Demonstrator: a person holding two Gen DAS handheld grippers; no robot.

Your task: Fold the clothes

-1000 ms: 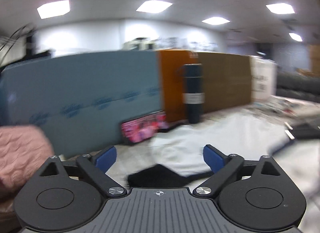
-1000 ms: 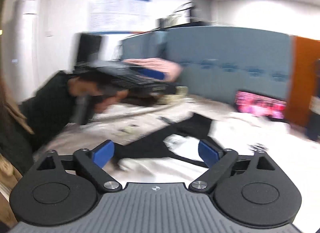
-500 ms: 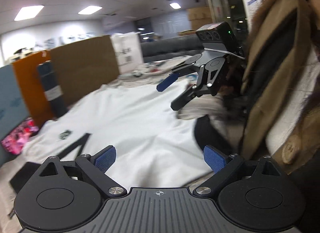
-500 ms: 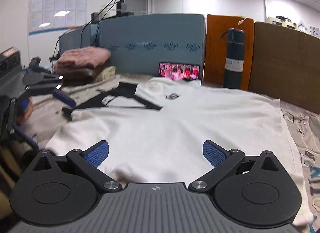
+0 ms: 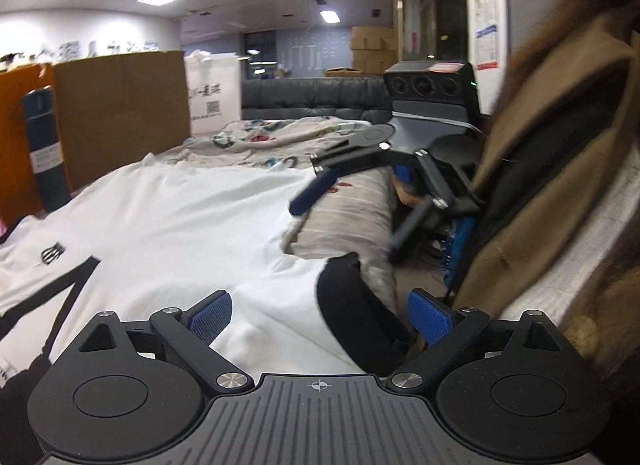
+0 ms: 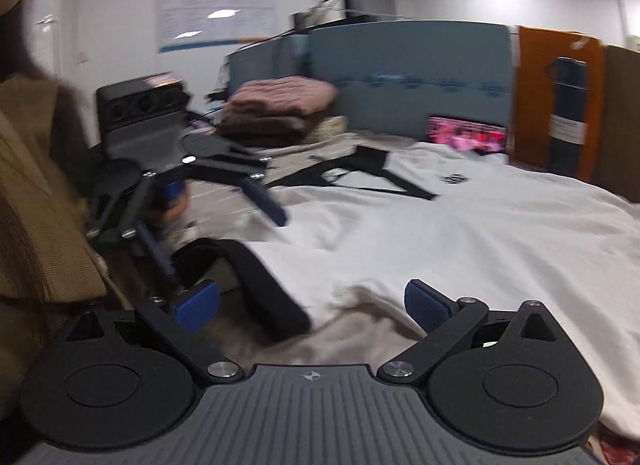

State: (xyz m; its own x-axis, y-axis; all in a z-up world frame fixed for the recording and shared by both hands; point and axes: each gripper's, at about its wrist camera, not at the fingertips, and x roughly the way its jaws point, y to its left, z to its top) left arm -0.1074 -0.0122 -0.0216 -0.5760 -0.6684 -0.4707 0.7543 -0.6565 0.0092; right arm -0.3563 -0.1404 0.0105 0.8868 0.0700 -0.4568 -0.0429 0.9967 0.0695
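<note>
A table covered by a beige printed cloth [image 5: 280,137] is seen in an office with ceiling panel lights. Beyond the fingers in the right view, a blue partition [image 6: 408,73] is stood at the far edge, with an orange board [image 6: 536,97], a dark bottle [image 6: 566,133] with a white label — text unreadable — and a pink-lit screen [image 6: 464,133] at its foot. Folded pink and brown towels [image 6: 276,105] are stacked left of the partition. A blurred wall poster [image 6: 216,9] cannot be read. In the left view a cardboard sheet [image 5: 120,105], a white bag [image 5: 216,97] with a QR code and unreadable characters, and a black sofa [image 5: 312,101] are seen far ahead.

The white shirt [image 5: 168,225] is spread flat on the cloth, a small dark logo on it, illegible. Its black cuff [image 5: 352,305] is seen between the fingers of the left gripper [image 5: 320,315], which is spread wide and gripping nothing. The right gripper [image 6: 314,305] is likewise released, the shirt hem ahead of its fingertips, the cuff by its left finger.
</note>
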